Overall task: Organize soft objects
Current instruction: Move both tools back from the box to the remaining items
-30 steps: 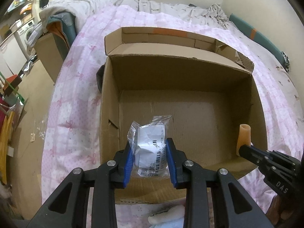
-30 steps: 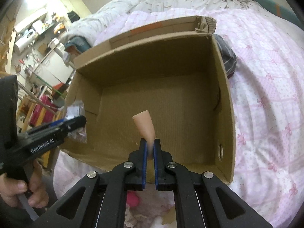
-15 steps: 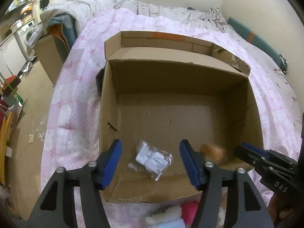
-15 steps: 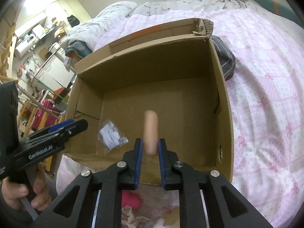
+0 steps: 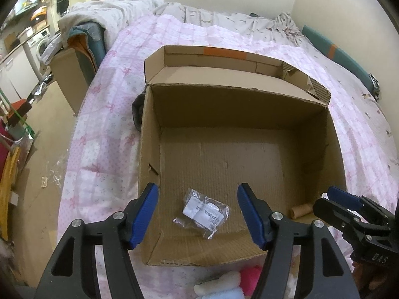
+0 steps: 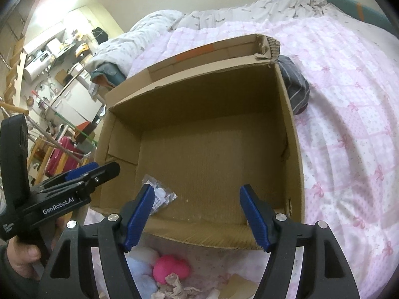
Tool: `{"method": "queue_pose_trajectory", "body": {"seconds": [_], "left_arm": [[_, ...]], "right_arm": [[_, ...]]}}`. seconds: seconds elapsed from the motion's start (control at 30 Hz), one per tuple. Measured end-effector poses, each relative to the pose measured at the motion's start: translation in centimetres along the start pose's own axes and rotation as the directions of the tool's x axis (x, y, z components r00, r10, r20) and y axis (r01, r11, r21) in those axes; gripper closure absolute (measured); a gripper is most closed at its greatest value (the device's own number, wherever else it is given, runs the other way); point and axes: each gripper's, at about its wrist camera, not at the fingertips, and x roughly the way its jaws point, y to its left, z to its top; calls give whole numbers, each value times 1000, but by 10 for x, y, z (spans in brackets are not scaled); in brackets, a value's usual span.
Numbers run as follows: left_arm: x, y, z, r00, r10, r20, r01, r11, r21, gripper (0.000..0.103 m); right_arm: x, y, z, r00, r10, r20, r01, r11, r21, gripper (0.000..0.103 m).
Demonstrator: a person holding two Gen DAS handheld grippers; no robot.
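Note:
An open cardboard box (image 5: 149, 134) (image 6: 294, 134) sits on a pink bedspread. A clear plastic bag with a white label (image 5: 204, 210) (image 6: 162, 195) lies on the box floor near the front left. A tan foam cylinder (image 5: 300, 210) lies on the box floor at the front right. My left gripper (image 5: 197, 214) is open and empty above the front wall. My right gripper (image 6: 197, 214) is open and empty above the front wall; it also shows in the left wrist view (image 5: 344, 204). A pink plush (image 6: 170, 269), a light blue plush (image 6: 142, 269) and beige soft pieces (image 6: 174, 287) lie in front of the box.
A dark striped cloth (image 6: 295, 87) lies beside the box's far right corner. Rumpled grey bedding (image 5: 224, 17) lies at the bed's head. A brown box (image 5: 67, 74) stands left of the bed. The floor at the left holds clutter (image 6: 62, 154).
Both grippers opened. The bag dropped from my left gripper and the foam cylinder from my right gripper onto the box floor. Both grippers pulled back toward the front wall.

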Motion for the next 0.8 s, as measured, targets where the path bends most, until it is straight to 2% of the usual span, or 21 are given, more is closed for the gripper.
{"method": "queue_pose_trajectory", "body": {"seconds": [0.2,0.37,0.43,0.57,0.8], "left_arm": [[-11,2,-2,1000,-15,24,15,1000,-22,40],[-32,7,-3,997,-31,72,34,998,-52,40],[-42,9,-4,996,-29,89,34,998,-56,40],[-55,16,-10,997,-12,78,17,998,-58,40],[-76,28,-29,998,0,68,5,997,-73,40]], "right_arm": [[-7,5,-1,1000,4,18,-4,1000,-18,28],[-20,8,-5,999,29,38,-29,999,-13,5],[-29,11,-6,997,47,59,-46,999,-16,0],[-45,13,-10,994,72,88,-72,997,-11,0],[-72,23,-21,993,28,116,-23,999,-41,0]]}}
